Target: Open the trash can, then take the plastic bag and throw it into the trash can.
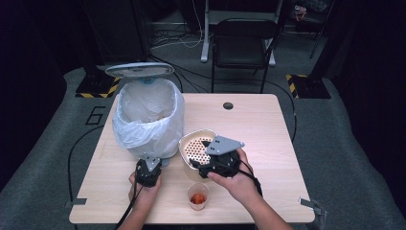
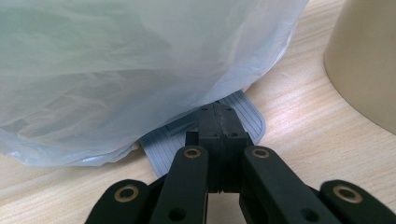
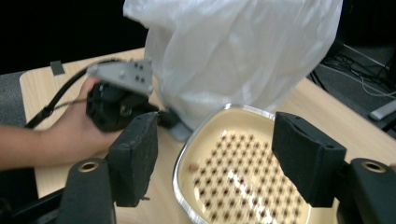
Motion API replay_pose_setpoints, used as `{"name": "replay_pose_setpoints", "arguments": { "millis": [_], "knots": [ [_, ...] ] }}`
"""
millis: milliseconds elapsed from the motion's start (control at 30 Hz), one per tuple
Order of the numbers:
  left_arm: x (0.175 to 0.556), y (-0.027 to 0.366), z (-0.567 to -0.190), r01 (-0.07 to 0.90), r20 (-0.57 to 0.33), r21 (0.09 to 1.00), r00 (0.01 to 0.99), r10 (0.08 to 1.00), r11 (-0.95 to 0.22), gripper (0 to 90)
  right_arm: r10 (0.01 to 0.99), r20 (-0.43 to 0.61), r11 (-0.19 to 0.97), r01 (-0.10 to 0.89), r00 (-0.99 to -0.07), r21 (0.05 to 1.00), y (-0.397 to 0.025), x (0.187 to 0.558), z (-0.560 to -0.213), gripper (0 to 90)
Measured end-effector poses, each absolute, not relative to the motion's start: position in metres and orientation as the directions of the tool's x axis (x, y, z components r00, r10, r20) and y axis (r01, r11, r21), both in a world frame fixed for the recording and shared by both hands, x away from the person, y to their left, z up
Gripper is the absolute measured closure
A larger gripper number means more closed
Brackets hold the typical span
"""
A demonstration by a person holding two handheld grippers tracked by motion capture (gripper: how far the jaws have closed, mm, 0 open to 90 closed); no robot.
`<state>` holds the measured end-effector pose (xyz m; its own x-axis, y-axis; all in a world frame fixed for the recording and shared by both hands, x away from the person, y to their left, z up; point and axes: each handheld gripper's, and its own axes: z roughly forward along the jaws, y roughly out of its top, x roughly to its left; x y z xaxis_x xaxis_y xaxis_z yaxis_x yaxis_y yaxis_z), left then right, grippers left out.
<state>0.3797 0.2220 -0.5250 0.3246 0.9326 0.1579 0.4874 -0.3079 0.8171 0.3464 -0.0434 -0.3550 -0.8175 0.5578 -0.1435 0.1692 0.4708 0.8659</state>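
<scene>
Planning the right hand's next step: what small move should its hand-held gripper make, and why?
Probably ease the right hand-held gripper forward and close on the strainer bowl's near rim. Its jaws stand open astride that rim, while the left hand-held gripper, shut, presses the bin's pedal, lid up.

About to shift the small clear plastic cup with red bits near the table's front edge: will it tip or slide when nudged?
The small clear plastic cup looks thin-walled and holds just a little red stuff at its bottom, so it is probably light and would slide easily on the smooth wooden table. It is taller than wide, so a high push may tip it. Push low.
</scene>
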Motion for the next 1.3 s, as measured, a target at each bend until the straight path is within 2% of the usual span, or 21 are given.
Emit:
{"name": "replay_pose_setpoints", "arguments": {
  "millis": [167, 200, 333, 367, 467, 733, 1167, 1200, 1233, 1300],
  "knots": [
    [0.38, 0.222, -0.525, 0.487, 0.155, 0.818, 0.325, 0.933, -0.306, 90.0, 0.56, -0.119, 0.465, 0.192, -0.82, 0.864, -0.057, 0.336, -0.379, 21.3],
    [0.379, 0.221, -0.526, 0.494, 0.125, 0.823, 0.323, 0.938, -0.28, 90.0, 0.56, -0.115, 0.467, 0.198, -0.82, 0.862, -0.06, 0.335, -0.384, 21.3],
    [0.379, 0.22, -0.527, 0.498, 0.107, 0.827, 0.318, 0.942, -0.262, 90.0, 0.565, -0.065, 0.455, 0.244, -0.823, 0.856, -0.064, 0.332, -0.4, 20.4],
    [0.379, 0.217, -0.528, 0.501, 0.077, 0.835, 0.298, 0.951, -0.225, 90.0, 0.564, -0.06, 0.452, 0.247, -0.824, 0.857, -0.065, 0.331, -0.403, 20.3],
    [0.379, 0.217, -0.529, 0.505, 0.062, 0.838, 0.29, 0.955, -0.207, 90.0, 0.551, -0.035, 0.436, 0.251, -0.834, 0.864, -0.066, 0.327, -0.41, 20.3],
    [0.379, 0.217, -0.528, 0.503, 0.07, 0.837, 0.292, 0.954, -0.216, 90.0, 0.532, 0.004, 0.42, 0.268, -0.847, 0.867, -0.065, 0.318, -0.423, 15.3],
    [0.379, 0.217, -0.528, 0.502, 0.072, 0.837, 0.292, 0.954, -0.217, 90.0, 0.464, 0.017, 0.479, 0.267, -0.886, 0.836, -0.049, 0.305, -0.448, 11.2],
    [0.379, 0.218, -0.528, 0.503, 0.078, 0.835, 0.297, 0.952, -0.226, 90.0, 0.462, 0.021, 0.484, 0.272, -0.886, 0.831, -0.047, 0.305, -0.451, 10.8],
    [0.38, 0.221, -0.527, 0.485, 0.126, 0.831, 0.317, 0.94, -0.275, 90.0, 0.458, 0.023, 0.491, 0.274, -0.889, 0.827, -0.046, 0.305, -0.453, 10.7],
    [0.38, 0.221, -0.527, 0.485, 0.123, 0.831, 0.318, 0.94, -0.272, 90.0, 0.458, 0.017, 0.499, 0.272, -0.889, 0.822, -0.044, 0.304, -0.457, 10.7]
  ]
}}
